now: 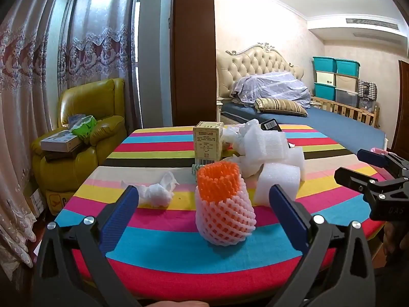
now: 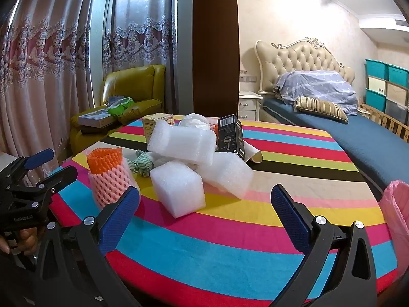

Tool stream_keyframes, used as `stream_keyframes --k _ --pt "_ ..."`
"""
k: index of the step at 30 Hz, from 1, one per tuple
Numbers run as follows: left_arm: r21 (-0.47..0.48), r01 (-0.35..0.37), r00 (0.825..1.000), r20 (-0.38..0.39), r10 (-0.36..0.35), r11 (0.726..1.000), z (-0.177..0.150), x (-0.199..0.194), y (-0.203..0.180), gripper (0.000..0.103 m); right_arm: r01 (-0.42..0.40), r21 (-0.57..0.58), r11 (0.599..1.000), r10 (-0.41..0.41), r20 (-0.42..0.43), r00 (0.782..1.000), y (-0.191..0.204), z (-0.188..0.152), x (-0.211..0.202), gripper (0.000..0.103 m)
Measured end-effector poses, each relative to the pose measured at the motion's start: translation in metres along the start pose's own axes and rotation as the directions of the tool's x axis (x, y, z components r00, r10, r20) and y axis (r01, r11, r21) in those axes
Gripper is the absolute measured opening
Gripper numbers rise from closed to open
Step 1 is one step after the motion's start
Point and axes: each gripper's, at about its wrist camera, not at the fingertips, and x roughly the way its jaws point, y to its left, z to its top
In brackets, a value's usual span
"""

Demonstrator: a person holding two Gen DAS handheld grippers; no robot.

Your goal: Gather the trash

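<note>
Left tongs spread wide, empty, tilted slightly down over striped surface. Orange-and-pink foam fruit net stands upright straight ahead, centred between both blue pads, near, not touched. Left hand nearer it.

Right tongs equally wide, empty. White foam block ahead, left of centre. Pink trash bag at far right edge.

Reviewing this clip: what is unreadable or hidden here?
- Pink bag, right wrist view: cut off by the frame edge, opening unseen.
- Black box, left wrist view: mostly behind foam pieces.
- Beige box print: too small to read.
</note>
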Motion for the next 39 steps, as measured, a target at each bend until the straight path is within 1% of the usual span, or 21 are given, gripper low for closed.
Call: stream_keyframes --k 7,9,20,39 --pt "-0.005 -0.001 1.000 -0.001 0.001 1.000 0.001 0.003 -0.003 0.099 -0.002 0.005 1.000 0.002 -0.003 1.000 -0.001 0.000 -0.001 0.097" --pt "-0.011 0.005 1.000 -0.001 -0.005 1.000 -0.001 0.000 0.005 0.099 -0.007 0.006 1.000 0.007 -0.008 1.000 0.002 -0.002 0.005 0.097" --pt "-0.018 0.006 1.000 -0.004 -0.006 1.000 0.000 -0.001 0.007 0.099 -0.015 0.015 1.000 0.016 -0.018 1.000 0.001 -0.004 0.012 0.097" --pt "-0.025 0.006 1.000 -0.008 -0.006 1.000 -0.002 -0.001 0.008 0.099 -0.021 0.027 0.999 0.021 -0.024 0.999 -0.001 -0.006 0.013 0.097"
